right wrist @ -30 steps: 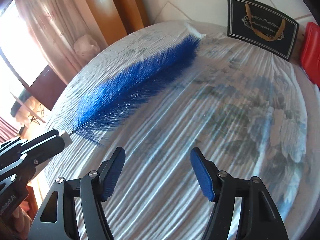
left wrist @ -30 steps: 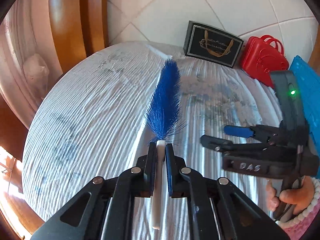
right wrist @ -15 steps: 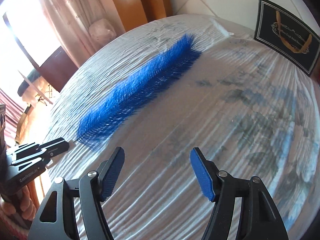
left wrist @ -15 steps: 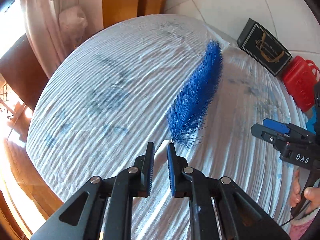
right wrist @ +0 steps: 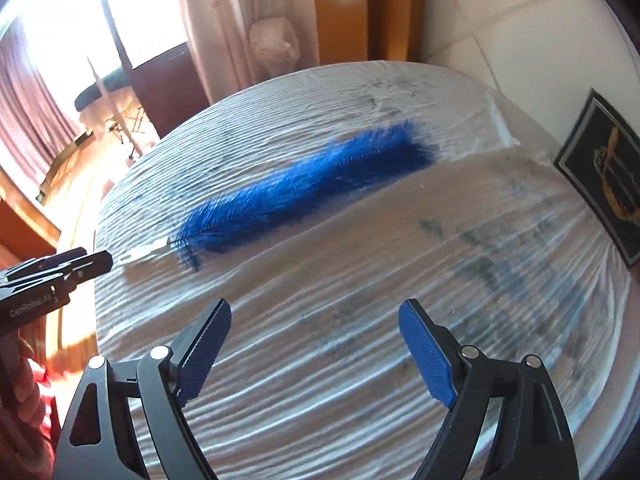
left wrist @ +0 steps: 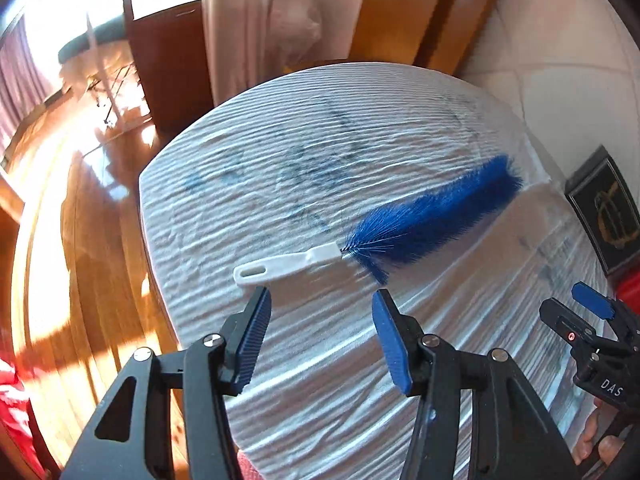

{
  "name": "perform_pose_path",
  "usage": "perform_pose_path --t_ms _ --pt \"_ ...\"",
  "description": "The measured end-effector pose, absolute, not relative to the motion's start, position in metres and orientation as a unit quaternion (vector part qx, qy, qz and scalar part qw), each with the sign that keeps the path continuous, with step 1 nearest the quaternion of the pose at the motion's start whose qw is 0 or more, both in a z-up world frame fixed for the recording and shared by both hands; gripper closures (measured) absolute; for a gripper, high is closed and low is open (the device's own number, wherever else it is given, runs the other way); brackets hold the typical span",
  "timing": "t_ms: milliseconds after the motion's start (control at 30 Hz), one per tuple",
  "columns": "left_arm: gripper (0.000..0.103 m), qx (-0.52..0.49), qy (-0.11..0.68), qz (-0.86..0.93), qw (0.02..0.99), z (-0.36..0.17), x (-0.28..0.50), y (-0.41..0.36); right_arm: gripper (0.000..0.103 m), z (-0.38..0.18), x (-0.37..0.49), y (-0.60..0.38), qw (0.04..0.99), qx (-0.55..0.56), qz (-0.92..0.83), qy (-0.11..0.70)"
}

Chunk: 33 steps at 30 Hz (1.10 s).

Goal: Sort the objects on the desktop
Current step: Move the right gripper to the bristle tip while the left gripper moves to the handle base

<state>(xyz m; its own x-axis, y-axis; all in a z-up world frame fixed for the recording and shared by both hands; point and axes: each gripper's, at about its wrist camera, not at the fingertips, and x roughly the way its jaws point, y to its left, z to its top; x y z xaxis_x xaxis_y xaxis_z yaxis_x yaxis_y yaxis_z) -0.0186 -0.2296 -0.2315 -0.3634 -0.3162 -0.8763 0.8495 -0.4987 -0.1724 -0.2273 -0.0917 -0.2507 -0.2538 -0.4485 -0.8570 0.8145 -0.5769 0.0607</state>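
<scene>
A blue feather duster (left wrist: 432,216) with a white plastic handle (left wrist: 288,265) lies flat on the white ribbed tablecloth (left wrist: 320,380), near the table's left edge. My left gripper (left wrist: 322,312) is open and empty, just short of the handle. The duster also shows in the right wrist view (right wrist: 304,188), bristles toward the wall. My right gripper (right wrist: 316,332) is open and empty above the cloth, to the right of the duster. It shows in the left wrist view at the far right (left wrist: 580,316).
A black gift box with gold print (right wrist: 608,184) leans at the wall on the right; it also shows in the left wrist view (left wrist: 608,208). A bit of a red object (left wrist: 628,292) sits below it. The table edge drops to a wooden floor (left wrist: 80,280) on the left.
My left gripper has opened and let go of the duster handle, which now lies on the cloth. Both views have swung left toward the table edge and window.
</scene>
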Motion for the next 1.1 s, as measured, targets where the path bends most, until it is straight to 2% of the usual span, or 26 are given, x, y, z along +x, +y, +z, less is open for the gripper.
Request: perform_pose_path --t_ms 233,300,433,567,733,767,800,900,1000,1100 --pt "0.051 0.435 0.34 -0.724 0.412 -0.272 -0.036 -0.247 0.02 -0.264 -0.299 -0.131 0.429 0.429 -0.746 0.276" --pt "0.051 0.432 0.356 -0.715 0.418 -0.284 -0.034 -0.256 0.02 -0.274 -0.326 -0.139 0.427 0.436 -0.745 0.27" --pt "0.051 0.435 0.339 -0.716 0.429 -0.298 -0.04 -0.271 0.017 -0.288 -0.381 -0.146 0.411 0.454 -0.756 0.23" --pt "0.051 0.44 0.309 -0.724 0.432 -0.297 -0.049 -0.273 0.006 -0.294 -0.424 -0.161 0.407 0.449 -0.767 0.212" --pt "0.051 0.447 0.287 -0.732 0.427 -0.297 -0.058 -0.282 0.006 -0.313 -0.44 -0.163 0.42 0.48 -0.749 0.178" --pt "0.051 0.448 0.284 -0.733 0.425 -0.298 -0.06 -0.285 0.007 -0.318 -0.439 -0.164 0.422 0.48 -0.746 0.186" --pt "0.051 0.449 0.285 -0.735 0.422 -0.298 -0.06 -0.288 0.015 -0.325 -0.436 -0.166 0.419 0.484 -0.742 0.201" --pt "0.051 0.446 0.29 -0.742 0.407 -0.297 -0.057 -0.297 0.026 -0.336 -0.427 -0.169 0.414 0.484 -0.737 0.227" --pt "0.051 0.447 0.289 -0.752 0.388 -0.298 -0.054 -0.3 0.027 -0.336 -0.418 -0.171 0.415 0.472 -0.737 0.248" --pt "0.051 0.441 0.293 -0.756 0.384 -0.295 -0.048 -0.302 0.027 -0.334 -0.423 -0.163 0.42 0.48 -0.739 0.217"
